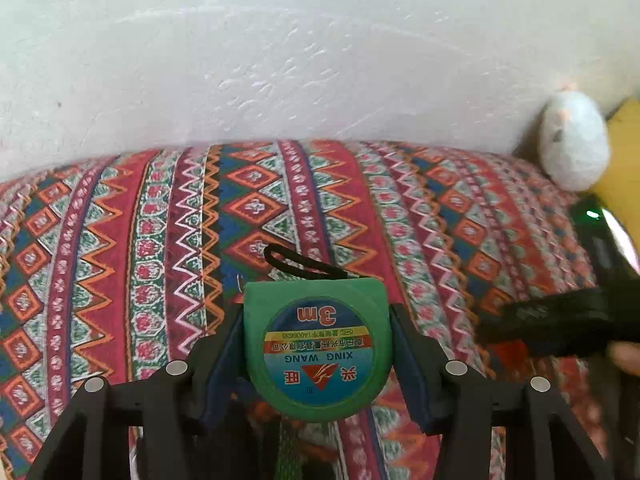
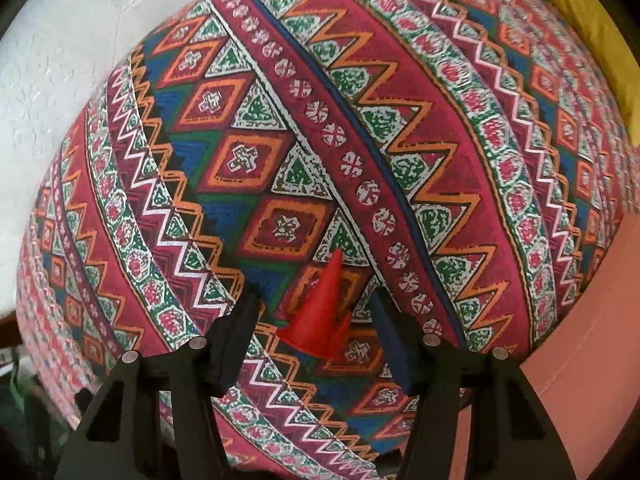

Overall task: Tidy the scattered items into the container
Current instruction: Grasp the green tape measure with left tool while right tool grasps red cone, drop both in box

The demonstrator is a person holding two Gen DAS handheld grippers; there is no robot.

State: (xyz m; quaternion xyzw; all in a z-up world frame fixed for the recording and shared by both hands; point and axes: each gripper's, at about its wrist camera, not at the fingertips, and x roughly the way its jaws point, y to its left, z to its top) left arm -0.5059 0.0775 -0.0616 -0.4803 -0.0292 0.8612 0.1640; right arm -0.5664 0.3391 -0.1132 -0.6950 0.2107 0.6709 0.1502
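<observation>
In the left wrist view, a green tape measure [image 1: 320, 344] with a blue and red round label marked 3m sits between the fingers of my left gripper [image 1: 316, 312], which is shut on its sides. Its black wrist loop [image 1: 296, 262] lies on the patterned cloth [image 1: 140, 240] beyond it. In the right wrist view, a small red cone [image 2: 322, 320] lies on its side on the same cloth, tip pointing away. My right gripper [image 2: 314, 298] stands open around it, with a gap on each side. No container shows in either view.
A white textured wall [image 1: 280, 40] rises behind the cloth. A white fluffy object [image 1: 574, 144] and something yellow [image 1: 624, 168] sit at the far right. The other gripper's black body [image 1: 560, 320] and a fingertip [image 1: 628, 358] show at the right edge. A salmon-pink surface [image 2: 580, 340] borders the cloth.
</observation>
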